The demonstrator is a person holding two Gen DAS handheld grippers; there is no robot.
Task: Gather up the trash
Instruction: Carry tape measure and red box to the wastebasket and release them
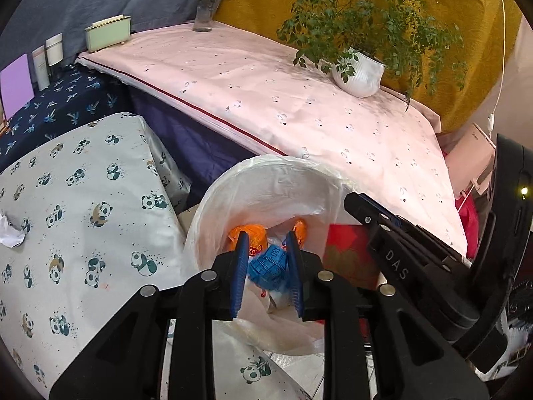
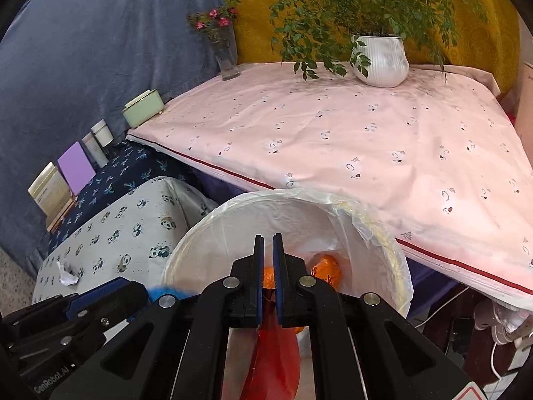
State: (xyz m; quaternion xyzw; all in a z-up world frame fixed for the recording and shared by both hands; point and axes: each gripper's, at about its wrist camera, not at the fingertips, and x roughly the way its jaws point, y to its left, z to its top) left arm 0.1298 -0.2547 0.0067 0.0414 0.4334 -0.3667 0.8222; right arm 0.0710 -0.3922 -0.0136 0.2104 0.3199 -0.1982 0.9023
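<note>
A round bin lined with a clear plastic bag (image 1: 266, 180) (image 2: 299, 210) stands between the tables, with orange wrappers (image 1: 253, 233) (image 2: 328, 268) inside. My left gripper (image 1: 266, 243) hovers over the bin with a crumpled blue wrapper (image 1: 268, 266) between its jaws; the wrapper looks blurred in the right wrist view (image 2: 166, 291). My right gripper (image 2: 268, 243) is over the bin, nearly shut on a red plastic wrapper (image 2: 276, 353) that hangs down. A crumpled white paper (image 1: 10, 231) (image 2: 68, 275) lies on the panda-print table.
The panda-print table (image 1: 83, 216) is at the left. A pink-clothed table (image 1: 299, 100) behind the bin holds a potted plant (image 1: 359, 73), a flower vase (image 1: 206, 6) and a green box (image 1: 106, 33). Bottles and cards stand on a dark blue cloth (image 1: 50, 106). Cables lie at the right (image 2: 499, 333).
</note>
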